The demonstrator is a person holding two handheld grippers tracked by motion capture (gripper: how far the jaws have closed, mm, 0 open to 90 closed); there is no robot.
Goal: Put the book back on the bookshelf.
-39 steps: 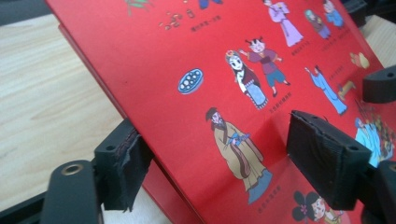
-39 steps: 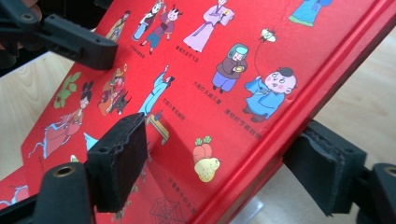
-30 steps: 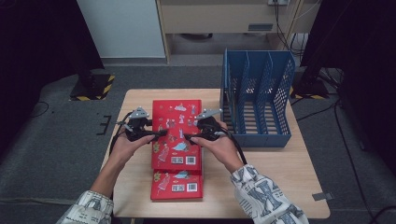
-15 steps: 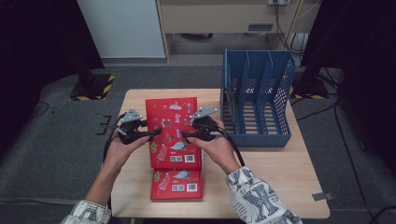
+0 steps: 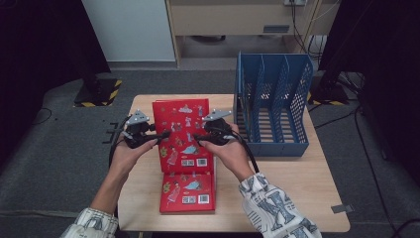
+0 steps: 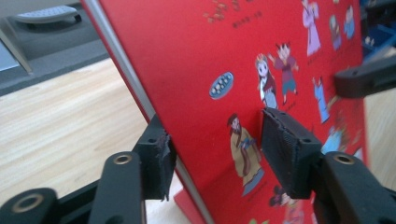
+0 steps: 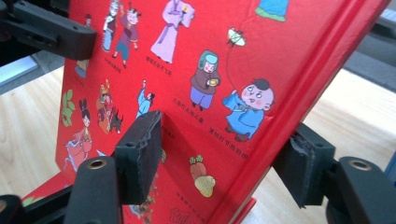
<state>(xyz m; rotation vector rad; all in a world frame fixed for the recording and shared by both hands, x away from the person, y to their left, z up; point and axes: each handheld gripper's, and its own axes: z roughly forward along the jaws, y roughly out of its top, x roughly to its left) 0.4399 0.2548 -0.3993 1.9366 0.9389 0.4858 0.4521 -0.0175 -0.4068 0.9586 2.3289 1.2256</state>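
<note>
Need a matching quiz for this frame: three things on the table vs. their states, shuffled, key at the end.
Things:
1. far red picture book
2. near red picture book
3. blue perforated plastic file rack

States:
a. lies flat at the near edge of the light wooden table
b. stands on the table's right side
c. tilted up, its side edges between the jaws of the left gripper and the right gripper

Pairs: 1-c, 2-a, 3-b

Note: both grippers' jaws have just been closing, with the far book between them.
</note>
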